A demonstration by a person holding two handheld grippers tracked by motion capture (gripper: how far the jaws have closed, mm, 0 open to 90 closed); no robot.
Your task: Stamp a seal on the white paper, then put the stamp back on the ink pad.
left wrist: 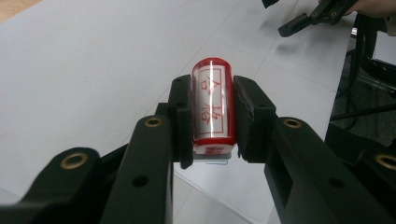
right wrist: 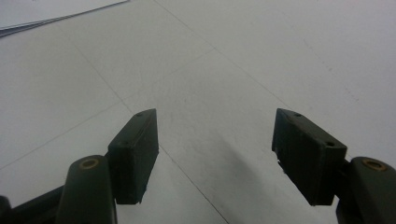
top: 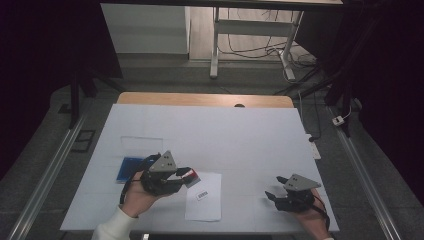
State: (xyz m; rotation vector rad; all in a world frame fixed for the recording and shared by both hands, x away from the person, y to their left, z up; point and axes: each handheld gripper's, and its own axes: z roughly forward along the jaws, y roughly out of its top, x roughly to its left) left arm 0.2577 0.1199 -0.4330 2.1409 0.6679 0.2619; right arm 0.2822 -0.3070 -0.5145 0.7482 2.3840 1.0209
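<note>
Because the red stamp (left wrist: 213, 105) clamped between the left gripper's (left wrist: 212, 121) jaws looks small, rigid and glossy, I judge it light but slippery, best held across its flat sides, as now, above the paper sheet (top: 204, 197). The right gripper (right wrist: 215, 158) rests released on the table (top: 240, 135), holding nothing. Hidden is the stamp's printing face, and the blue pad (top: 132, 169) is partly covered.

A dim workroom seen from above, with a white-covered table (top: 240, 135) at its centre.

The table's wooden edge (top: 205, 99) is left bare at 12 o'clock. Beyond it, grey floor (top: 165, 75) is seen, on which a white cabinet (top: 145, 27) stands at 11 o'clock and a white desk frame (top: 250, 30) at 12 o'clock, with loose cables (top: 260, 50) trailed beneath. Metal rails (top: 45, 175) are laid along both sides, at 9 and 3 o'clock. The outer corners are lost in darkness.
</note>
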